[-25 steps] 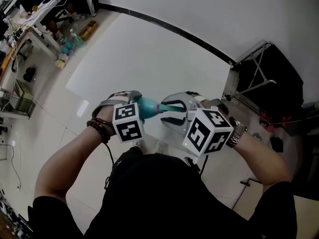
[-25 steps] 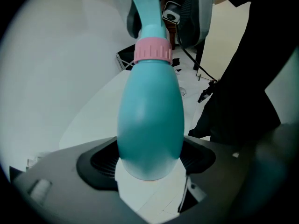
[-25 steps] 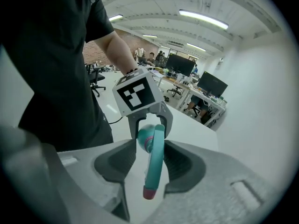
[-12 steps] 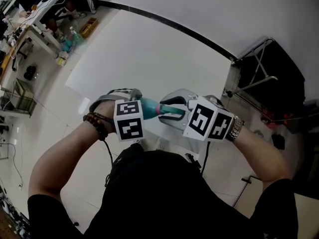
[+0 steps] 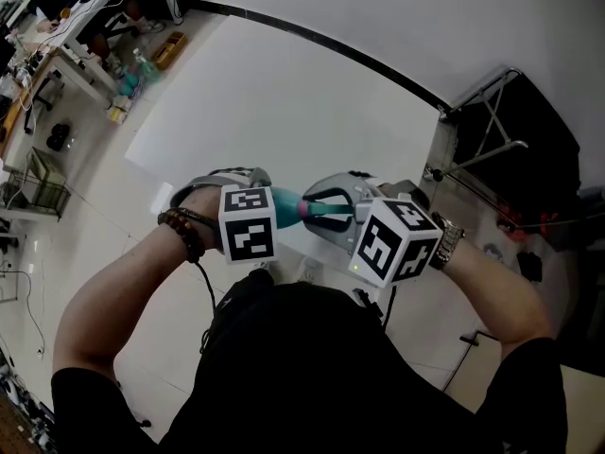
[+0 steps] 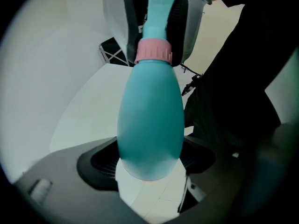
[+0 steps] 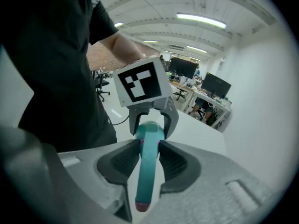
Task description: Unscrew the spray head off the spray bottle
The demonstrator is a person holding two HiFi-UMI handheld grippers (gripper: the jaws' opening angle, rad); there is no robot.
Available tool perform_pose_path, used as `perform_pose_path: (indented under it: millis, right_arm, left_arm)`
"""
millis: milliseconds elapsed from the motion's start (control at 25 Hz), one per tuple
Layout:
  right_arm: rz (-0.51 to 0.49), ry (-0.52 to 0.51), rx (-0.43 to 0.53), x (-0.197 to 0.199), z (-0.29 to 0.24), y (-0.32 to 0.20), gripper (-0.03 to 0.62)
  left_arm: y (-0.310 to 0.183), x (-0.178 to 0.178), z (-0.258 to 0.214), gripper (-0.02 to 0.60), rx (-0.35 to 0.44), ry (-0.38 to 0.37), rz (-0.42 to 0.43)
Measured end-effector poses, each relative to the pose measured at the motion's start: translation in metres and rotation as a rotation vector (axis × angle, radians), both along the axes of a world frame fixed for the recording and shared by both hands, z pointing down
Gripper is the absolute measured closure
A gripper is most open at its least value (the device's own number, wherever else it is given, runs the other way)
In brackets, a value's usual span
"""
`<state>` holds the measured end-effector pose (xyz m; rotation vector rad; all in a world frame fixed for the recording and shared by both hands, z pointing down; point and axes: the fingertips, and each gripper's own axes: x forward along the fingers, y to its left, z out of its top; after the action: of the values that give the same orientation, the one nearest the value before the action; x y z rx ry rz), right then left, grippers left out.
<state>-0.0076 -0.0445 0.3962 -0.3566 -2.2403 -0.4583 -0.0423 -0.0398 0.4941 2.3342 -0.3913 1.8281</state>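
A teal spray bottle [image 5: 284, 200] is held level between the two grippers, above the white table's near edge. My left gripper [image 5: 267, 195] is shut on the bottle's rounded bottom end [image 6: 150, 120], its pads on both sides of it. A pink collar [image 6: 154, 51] joins the body to the teal spray head [image 7: 148, 167]. My right gripper [image 7: 149, 150] has just been closing with the spray head between its jaws, and its pads now press on the head's sides. The head's pink-tipped end points back toward the right gripper's camera.
A white table [image 5: 284, 93] stretches away in front of the hands. A black folding stand [image 5: 510, 149] is at the right. Cluttered desks [image 5: 85, 26] line the far left. The person's dark torso fills the lower part of the head view.
The right gripper's marker cube has tilted a little and shifted slightly. The bottle and the left gripper have stayed where they were.
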Motion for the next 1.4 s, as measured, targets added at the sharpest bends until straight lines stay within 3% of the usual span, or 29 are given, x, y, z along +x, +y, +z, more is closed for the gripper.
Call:
perform_pose_path:
  millis: [240, 480, 560, 640, 720, 760, 800, 1040, 1120, 1200, 1400]
  right_arm:
    - [-0.263, -0.019, 0.360, 0.008, 0.007, 0.014, 0.471]
    - [-0.572, -0.040, 0.854, 0.014, 0.003, 0.019, 0.471]
    - [-0.620, -0.052, 0.932, 0.015, 0.003, 0.018, 0.471]
    - [-0.614, -0.060, 0.943, 0.015, 0.003, 0.015, 0.470]
    - [-0.569, -0.058, 0.905, 0.014, 0.002, 0.011, 0.444]
    - [-0.541, -0.055, 0.876, 0.013, 0.000, 0.010, 0.377]
    - [-0.513, -0.055, 0.849, 0.013, -0.002, 0.008, 0.357]
    - [-0.292, -0.059, 0.713, 0.018, -0.027, -0.017, 0.312]
    - [-0.162, -0.079, 0.607, 0.023, -0.038, -0.028, 0.296]
    - [0.018, -0.115, 0.410, 0.026, -0.048, -0.039, 0.290]
    - [0.575, -0.210, -0.326, 0.029, -0.044, -0.075, 0.290]
  left_arm:
    - [0.011, 0.006, 0.003, 0.166, -0.054, 0.020, 0.052]
    - [0.010, 0.013, 0.002, 0.166, -0.067, 0.042, 0.060]
    - [0.008, 0.013, 0.000, 0.166, -0.060, 0.046, 0.054]
    - [0.005, 0.012, 0.000, 0.166, -0.053, 0.051, 0.047]
    - [0.003, 0.012, 0.001, 0.166, -0.045, 0.057, 0.035]
    - [0.001, 0.013, 0.002, 0.166, -0.039, 0.061, 0.028]
    - [-0.001, 0.012, 0.002, 0.166, -0.032, 0.065, 0.020]
    - [-0.026, -0.005, 0.007, 0.166, 0.064, 0.056, -0.076]
    - [-0.039, -0.012, 0.010, 0.166, 0.106, 0.046, -0.128]
    - [-0.052, -0.019, 0.014, 0.166, 0.150, 0.032, -0.183]
    - [-0.076, -0.035, 0.015, 0.166, 0.261, -0.029, -0.295]
